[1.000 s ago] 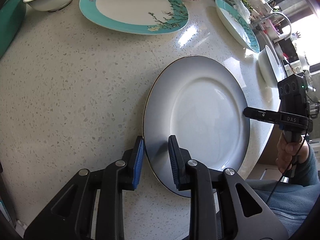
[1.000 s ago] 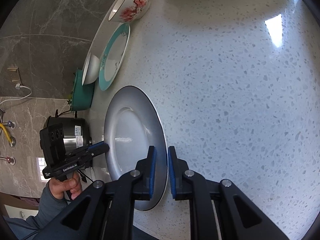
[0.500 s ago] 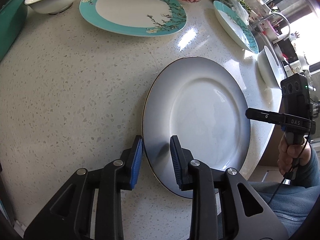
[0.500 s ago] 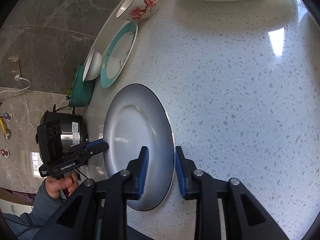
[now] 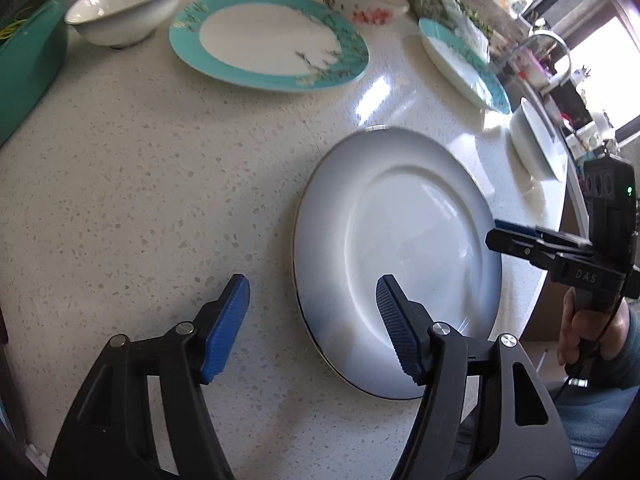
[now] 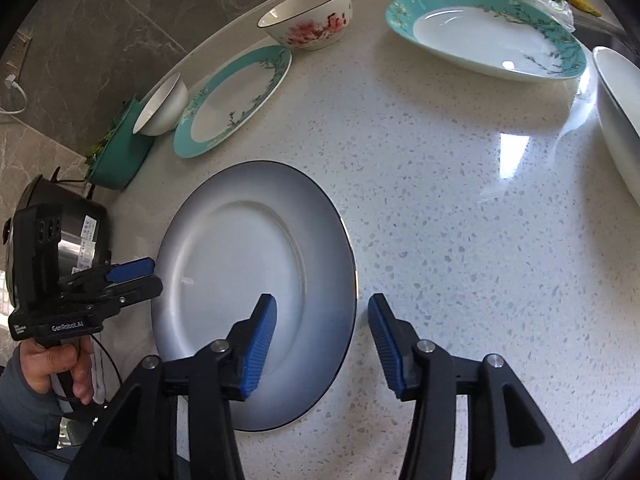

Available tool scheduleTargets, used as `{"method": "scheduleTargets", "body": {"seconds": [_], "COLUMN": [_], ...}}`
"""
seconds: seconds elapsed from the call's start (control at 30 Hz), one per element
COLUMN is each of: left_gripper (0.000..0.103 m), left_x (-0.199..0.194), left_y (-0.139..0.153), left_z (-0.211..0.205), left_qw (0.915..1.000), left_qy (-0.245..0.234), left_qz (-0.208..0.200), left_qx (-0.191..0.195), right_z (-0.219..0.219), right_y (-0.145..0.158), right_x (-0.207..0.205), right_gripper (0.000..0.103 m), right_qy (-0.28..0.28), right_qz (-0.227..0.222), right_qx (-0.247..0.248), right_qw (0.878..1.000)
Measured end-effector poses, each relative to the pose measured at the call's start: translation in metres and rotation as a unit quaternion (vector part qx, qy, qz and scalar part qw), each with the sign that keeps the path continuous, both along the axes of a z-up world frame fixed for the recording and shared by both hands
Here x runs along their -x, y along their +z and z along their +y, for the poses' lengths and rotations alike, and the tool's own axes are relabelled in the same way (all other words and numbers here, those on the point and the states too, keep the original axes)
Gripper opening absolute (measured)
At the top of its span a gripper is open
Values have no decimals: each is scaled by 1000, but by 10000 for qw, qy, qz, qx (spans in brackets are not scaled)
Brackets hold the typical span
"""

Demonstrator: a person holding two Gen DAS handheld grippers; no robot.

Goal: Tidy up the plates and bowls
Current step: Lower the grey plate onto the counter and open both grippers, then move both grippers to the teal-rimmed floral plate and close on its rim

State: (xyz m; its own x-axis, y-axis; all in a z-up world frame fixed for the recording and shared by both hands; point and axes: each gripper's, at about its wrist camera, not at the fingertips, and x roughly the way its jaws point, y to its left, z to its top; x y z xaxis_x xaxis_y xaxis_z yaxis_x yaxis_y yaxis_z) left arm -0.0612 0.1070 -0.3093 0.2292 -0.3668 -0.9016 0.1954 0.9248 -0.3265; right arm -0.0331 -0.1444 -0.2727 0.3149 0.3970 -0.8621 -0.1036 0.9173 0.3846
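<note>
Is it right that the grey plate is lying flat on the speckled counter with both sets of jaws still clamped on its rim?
Not quite. The grey plate does lie flat on the speckled counter, but neither gripper is clamped on it. The right gripper and left gripper each straddle the rim with their jaws opening and clear of it, as each wrist view shows.

Front and centre, a grey-blue plate [image 6: 256, 280] fades to white in its well and carries a thin dark rim, lying on a pale counter [image 6: 460, 208] speckled with grey flecks. Behind it, two plates with turquoise bands and branch-and-blossom sprays, one flat [image 6: 236, 100] and one deeper [image 6: 488, 32], plus a cream bowl [image 6: 312, 20] splashed with pink-red flowers and a plain white bowl [image 6: 162, 106]. Each black hand-held gripper shows ribbed blue pads [image 6: 260, 346], and a teal container [image 6: 118, 156] sits far left.
</note>
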Motion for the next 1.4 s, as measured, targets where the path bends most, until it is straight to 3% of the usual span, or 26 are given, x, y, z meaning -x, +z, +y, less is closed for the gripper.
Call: {"method": "scheduleTargets", "body": {"seconds": [0.03, 0.1, 0.17, 0.23, 0.3, 0.37, 0.5, 0.6, 0.77, 0.93, 1.0, 1.1, 1.4], "left_gripper": [64, 76, 82, 88, 103, 103, 103, 102, 101, 95, 81, 71, 71], "left_x": [2, 4, 4, -1, -12, -24, -64, -100, -139, -163, -170, -182, -193], "left_y": [4, 13, 21, 25, 26, 29, 40, 37, 28, 5, -2, -12, -24], "left_z": [4, 13, 25, 35, 46, 53, 63, 63, 55, 61, 60, 62, 69], "left_qw": [9999, 9987, 9956, 9924, 9878, 9838, 9759, 9772, 9800, 9785, 9795, 9799, 9751], "left_qy": [78, 251, 523, 691, 864, 1000, 1389, 1567, 1729, 1729, 1685, 1625, 1694], "left_qz": [-148, -401, -608, -617, -518, -479, -649, -429, -331, -84, 23, 122, 147], "left_qx": [34, 173, 486, 815, 1187, 1410, 1556, 1368, 930, 1124, 1102, 1153, 1423], "right_z": [-2, -8, -18, -28, -36, -40, -33, -18, -3, 0, 2, 5, 9], "right_y": [3, 11, 23, 33, 41, 51, 55, 42, 15, -6, -12, -20, -29], "right_x": [1, 3, 5, 1, -8, -27, -84, -137, -184, -207, -210, -217, -229], "right_gripper": [52, 57, 58, 59, 62, 63, 63, 63, 62, 62, 62, 60, 59], "right_qy": [-74, -258, -421, -531, -599, -577, -412, -285, -187, -253, -213, -223, -329], "right_qz": [-48, -205, -352, -442, -459, -525, -438, -188, 140, 368, 433, 552, 625], "right_qx": [30, -56, -344, -882, -1538, -2021, -2229, -2260, -2494, -2700, -2673, -2734, -2854], "right_qw": [10000, 9994, 9979, 9937, 9852, 9763, 9730, 9735, 9681, 9618, 9624, 9601, 9558]}}
